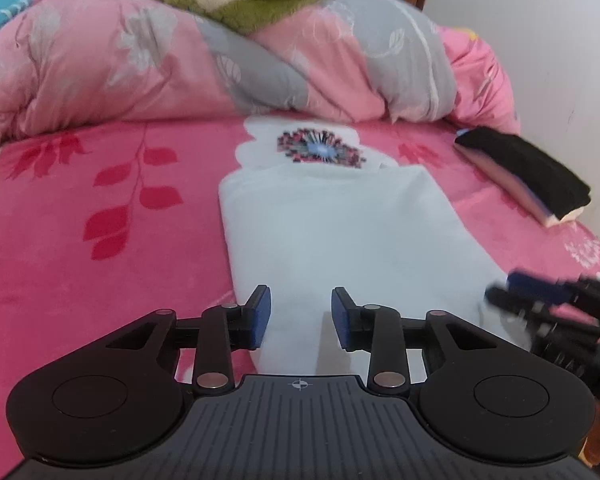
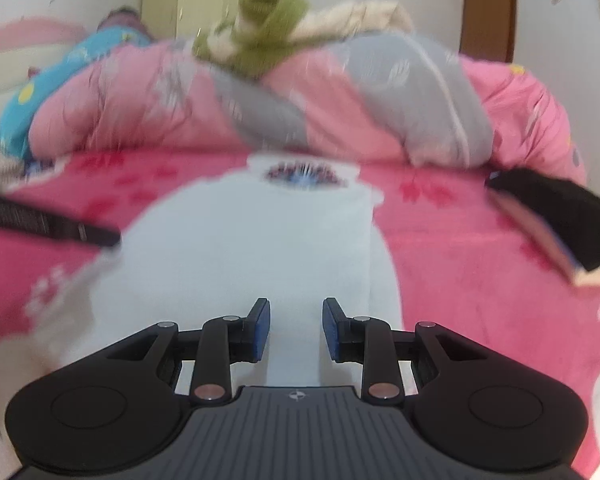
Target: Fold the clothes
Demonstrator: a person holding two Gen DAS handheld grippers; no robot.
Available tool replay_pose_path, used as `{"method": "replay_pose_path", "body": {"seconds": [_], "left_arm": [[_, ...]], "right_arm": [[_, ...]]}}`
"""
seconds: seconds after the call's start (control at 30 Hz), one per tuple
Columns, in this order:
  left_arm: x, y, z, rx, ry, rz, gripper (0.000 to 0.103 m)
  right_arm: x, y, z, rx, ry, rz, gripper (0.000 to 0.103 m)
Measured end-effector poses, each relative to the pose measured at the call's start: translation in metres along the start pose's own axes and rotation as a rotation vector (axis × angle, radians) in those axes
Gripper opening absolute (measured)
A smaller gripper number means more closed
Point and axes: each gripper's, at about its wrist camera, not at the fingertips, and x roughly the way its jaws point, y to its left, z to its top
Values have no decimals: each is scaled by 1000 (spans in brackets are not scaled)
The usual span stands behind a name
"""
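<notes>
Pale white folded garment with starburst print (image 1: pixel 332 232) lies flat on pink leaf-patterned bedspread (image 1: pixel 80 216). Left gripper (image 1: pixel 300 318) jaws apart, empty, above near edge. Right gripper (image 2: pixel 296 330) jaws apart, empty.

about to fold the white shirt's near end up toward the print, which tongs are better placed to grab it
Probably left. The left tongs hang open over the white shirt's near end. The right tongs, also open, look no worse placed, but their view is blurred.
</notes>
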Motion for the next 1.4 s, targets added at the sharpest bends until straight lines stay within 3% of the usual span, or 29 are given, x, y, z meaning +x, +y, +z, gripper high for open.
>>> {"method": "replay_pose_path", "body": {"seconds": [0.13, 0.27, 0.4, 0.53, 0.63, 0.73, 0.93, 1.4], "left_arm": [[12, -10, 2, 39, 35, 28, 39], [17, -17, 2, 80, 49, 48, 52], [20, -19, 3, 80, 62, 69, 59], [20, -22, 0, 101, 53, 89, 61], [20, -24, 0, 111, 53, 101, 64], [20, -25, 0, 116, 55, 110, 67], [21, -25, -1, 121, 48, 120, 69], [20, -28, -1, 136, 43, 147, 71]], "right_arm": [[17, -5, -9, 8, 19, -8, 31], [27, -12, -17, 31, 14, -3, 38], [24, -24, 0, 118, 51, 17, 41], [18, -29, 18, 143, -24, 10, 41], [34, -30, 20, 139, -3, 11, 41], [62, -30, 4, 131, 87, 14, 42], [61, -39, 1, 193, 80, 36, 42], [61, -38, -1, 196, 73, 44, 42]]}}
